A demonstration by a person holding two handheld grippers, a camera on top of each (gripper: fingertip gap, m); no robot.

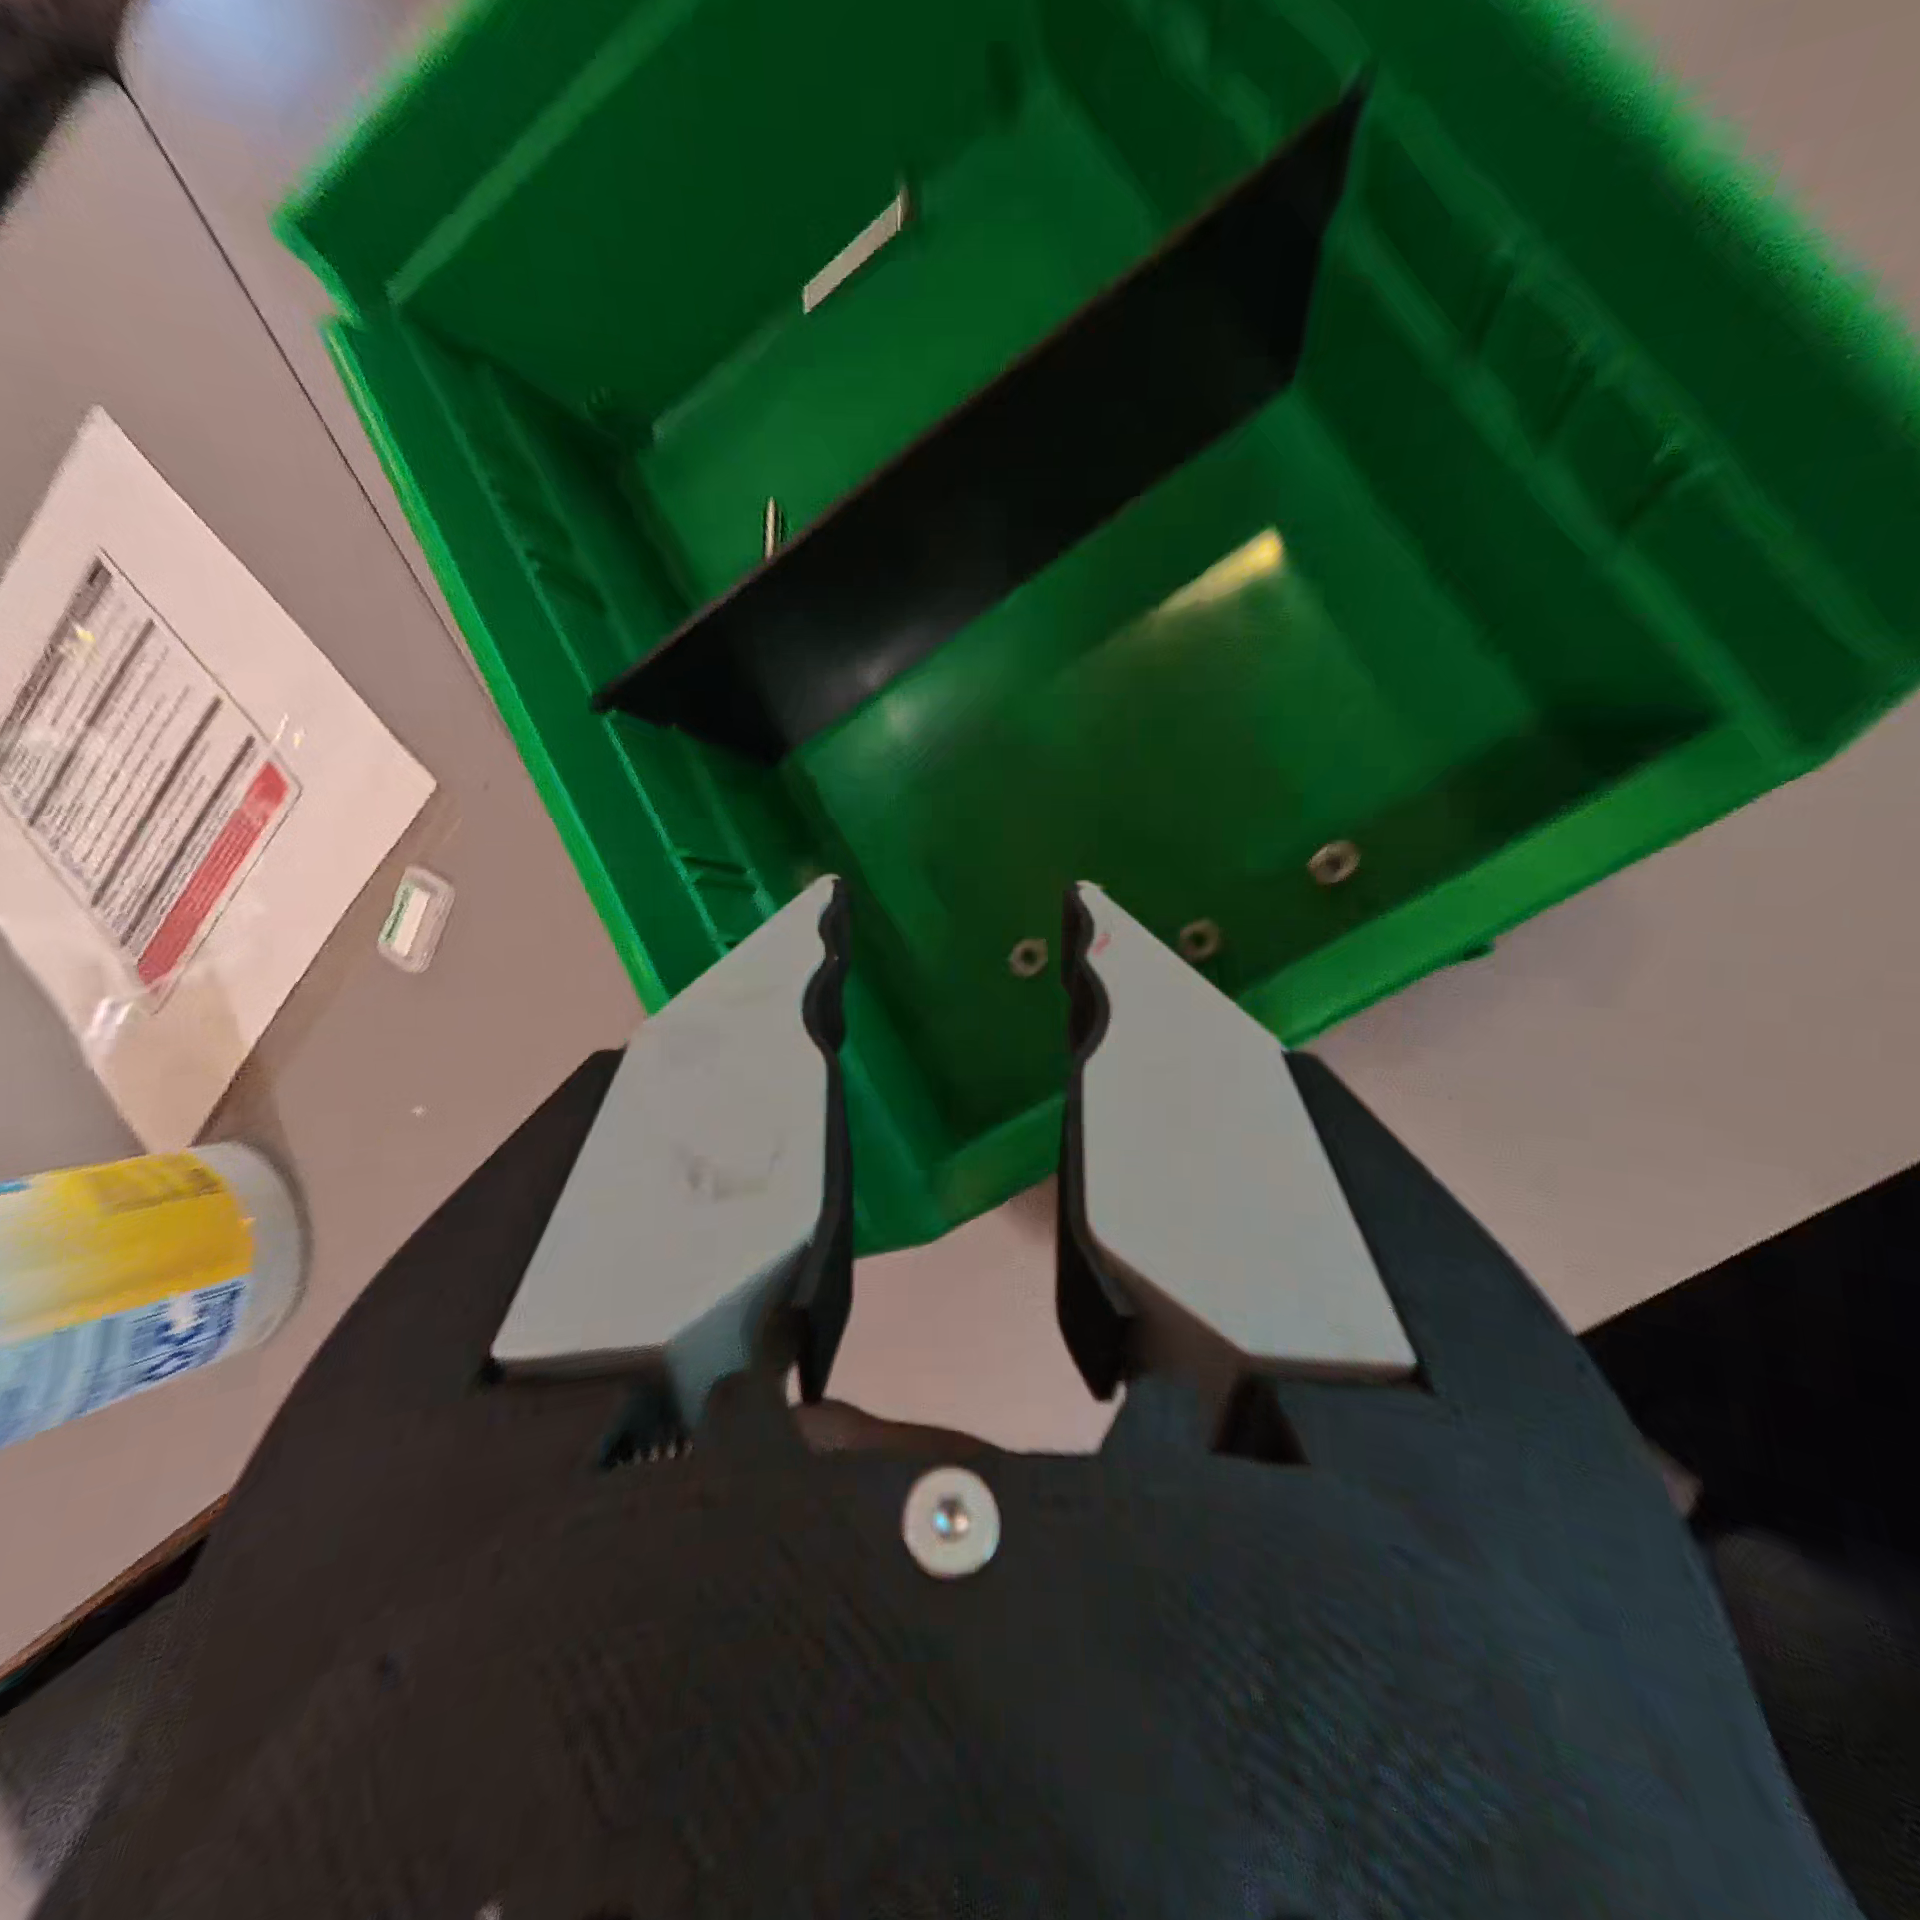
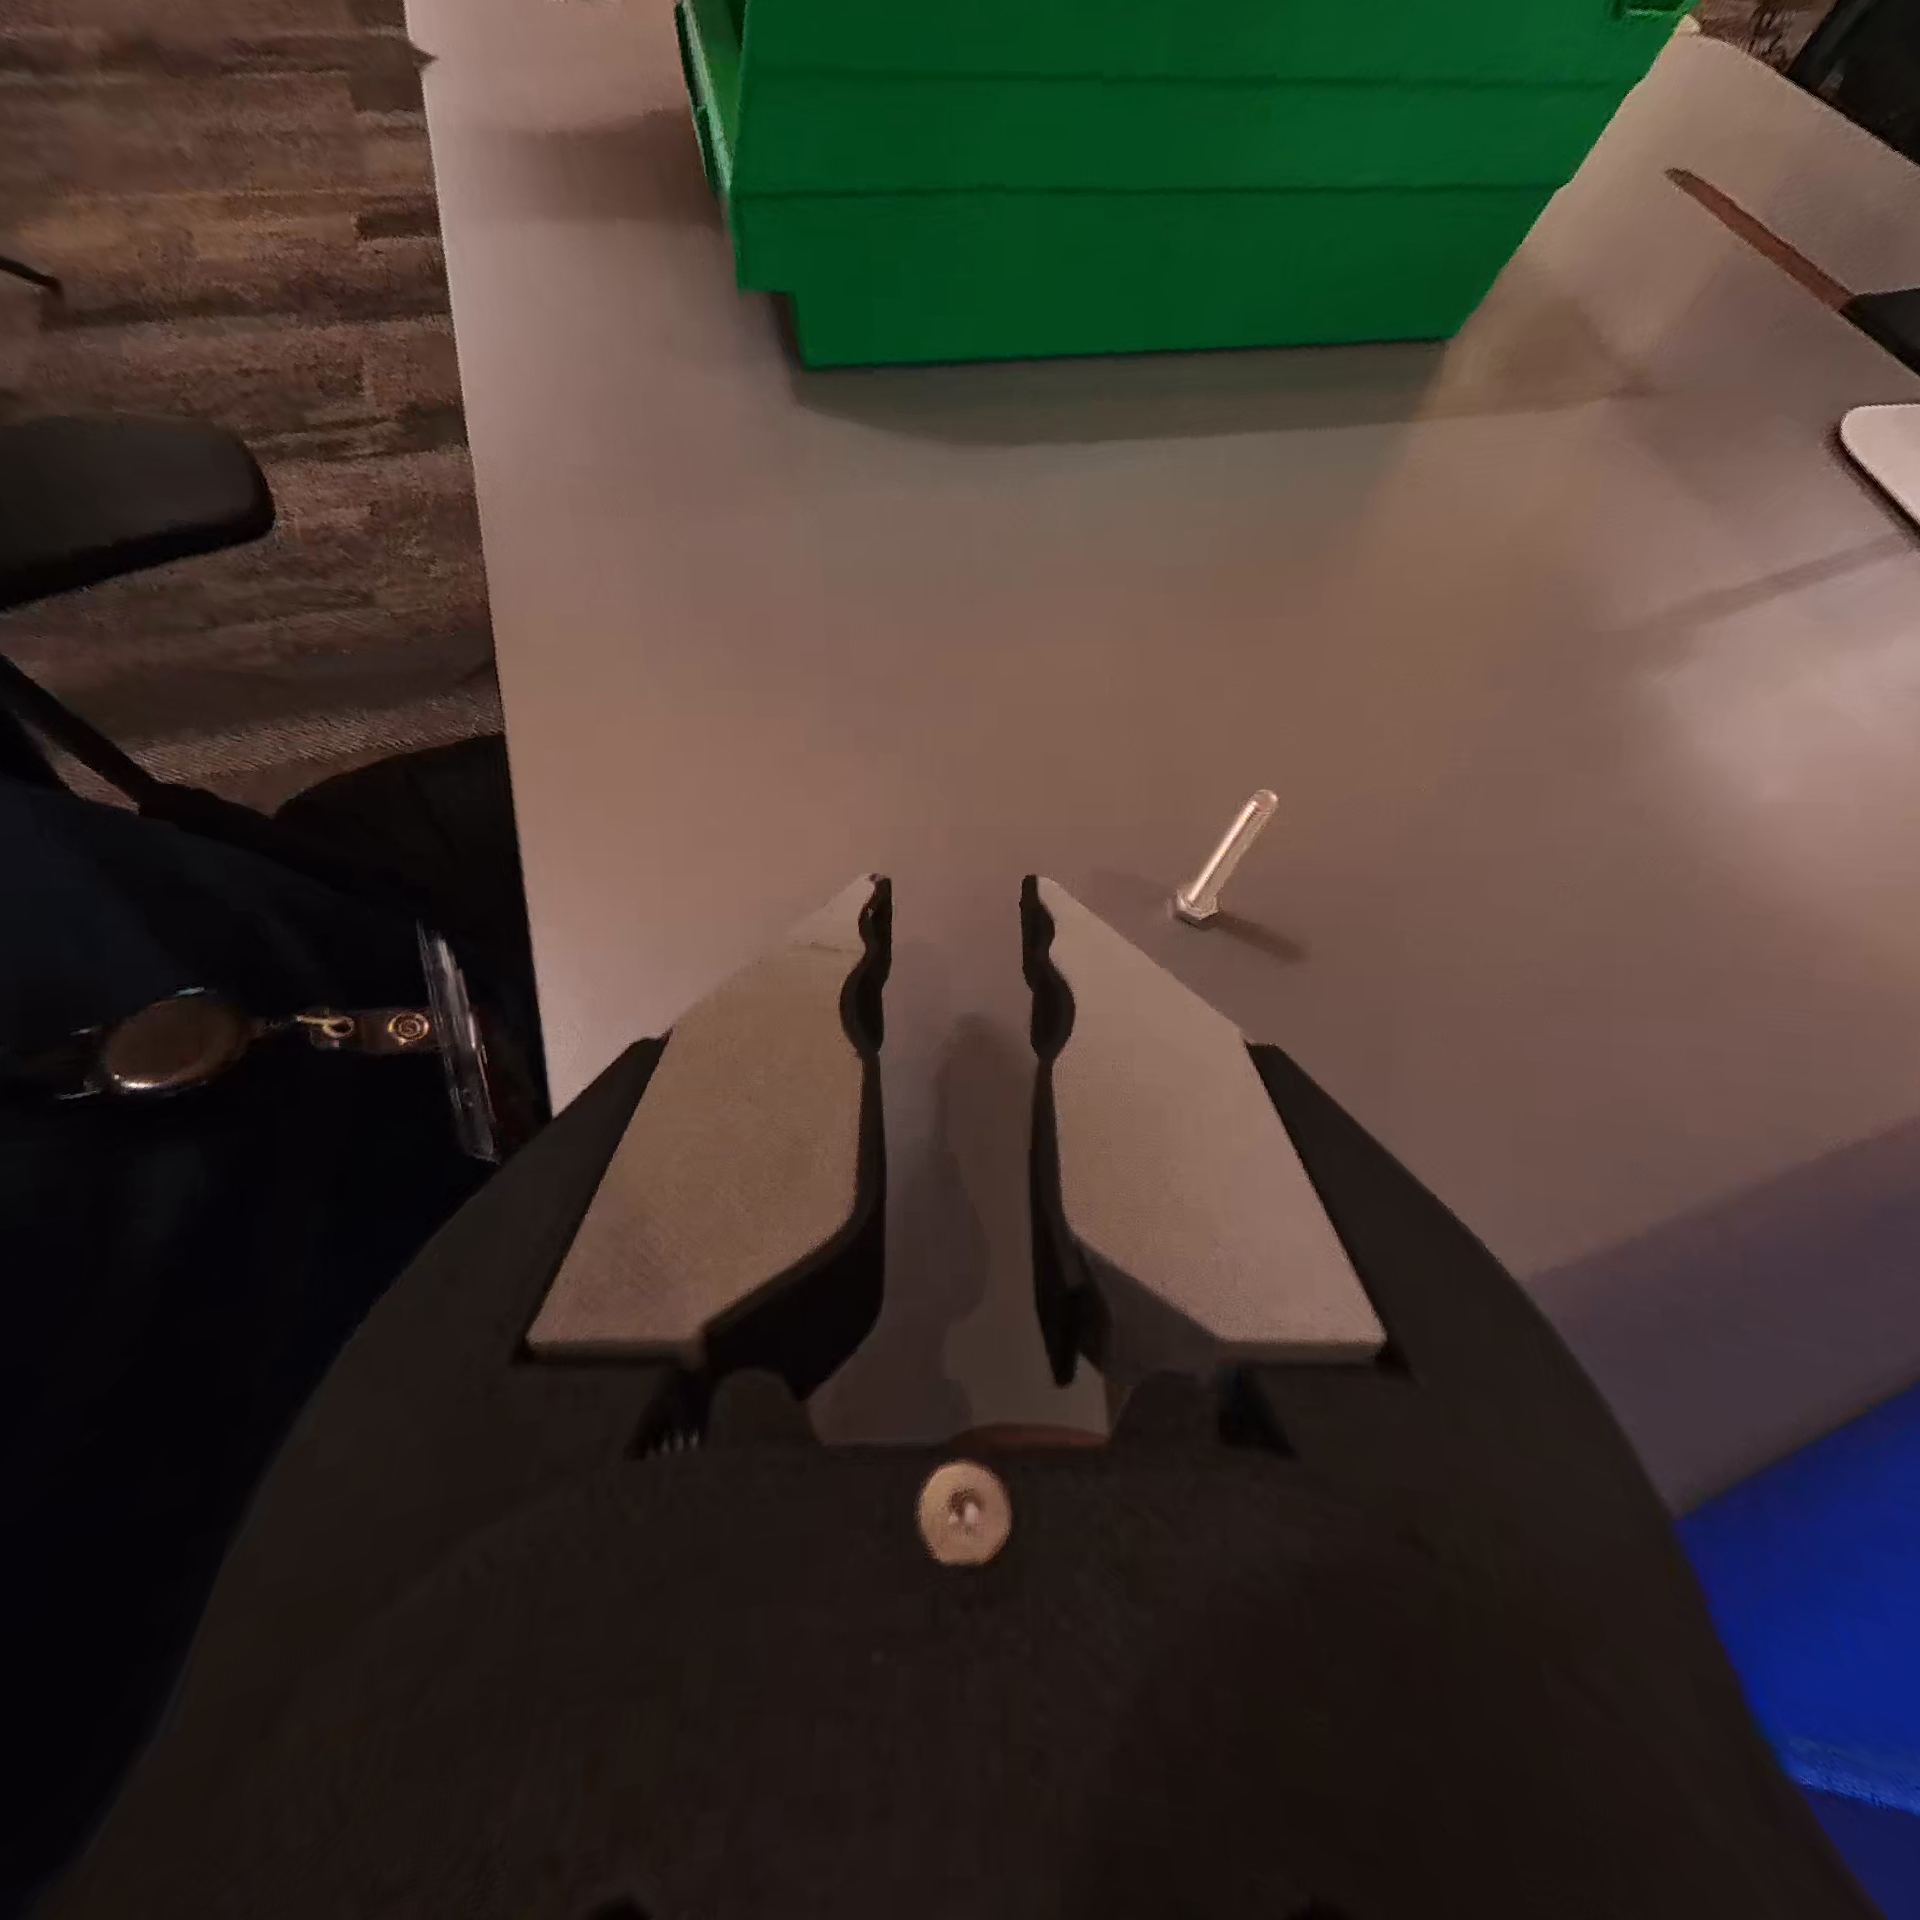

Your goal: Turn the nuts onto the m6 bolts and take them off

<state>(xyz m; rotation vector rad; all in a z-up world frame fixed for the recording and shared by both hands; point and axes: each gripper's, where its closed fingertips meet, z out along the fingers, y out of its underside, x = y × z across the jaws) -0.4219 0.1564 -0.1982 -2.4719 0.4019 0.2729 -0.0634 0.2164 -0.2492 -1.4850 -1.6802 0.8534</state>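
Three small silver hex nuts (image 1: 1197,938) lie in the green plastic bin (image 1: 1621,416) under the empty, parted left tool (image 1: 954,914), while the right tool (image 2: 956,899), parted and empty, hovers beside a silver bolt (image 2: 1226,854) on the grey desk (image 2: 935,644).

grey table (image 2: 935,623) | green bin (image 2: 1122,208); bolt (image 2: 1226,857); paper sheet (image 1: 197,769); canister (image 1: 135,1278)

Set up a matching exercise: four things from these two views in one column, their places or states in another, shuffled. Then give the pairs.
1. nuts
2. bolt
3. black divider
4. left gripper

A. splits the green bin in two
B. open, empty, above the bin's near edge
C. on the table, outside the bin
D. on the bin floor, near compartment

Pairs: 1-D, 2-C, 3-A, 4-B
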